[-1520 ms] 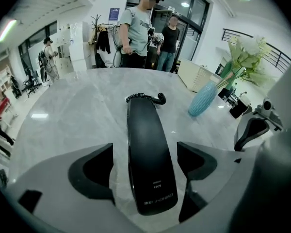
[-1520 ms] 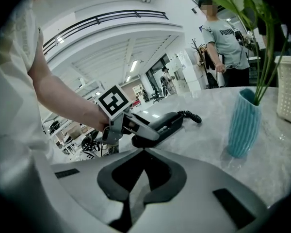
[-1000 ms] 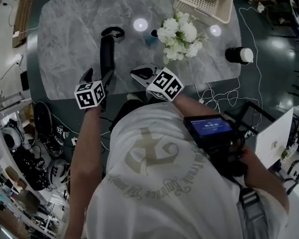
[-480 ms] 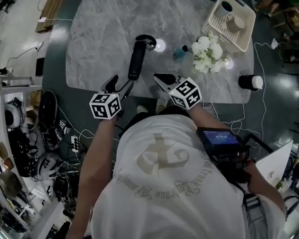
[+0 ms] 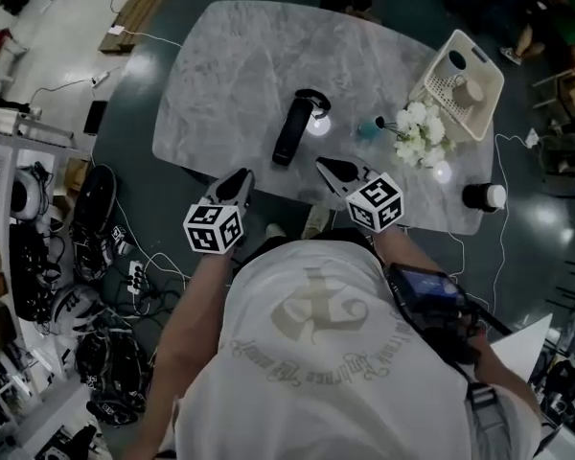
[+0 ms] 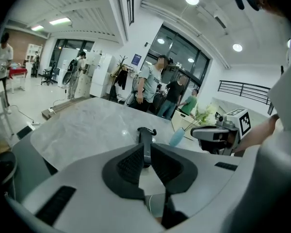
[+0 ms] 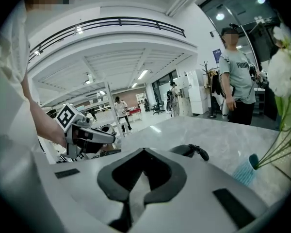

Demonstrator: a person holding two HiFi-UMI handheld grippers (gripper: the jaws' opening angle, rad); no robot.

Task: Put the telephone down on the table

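Lying flat on the oval grey marble table, the black telephone handset touches neither gripper. Nearer than the handset, the left gripper has just been closing its empty jaws to a narrow gap; the right gripper has its jaws together, empty.

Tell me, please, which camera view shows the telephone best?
The head view: the telephone lies whole on the table, seen from above. The left gripper view shows it end-on; the right gripper view shows only one end and its cord.
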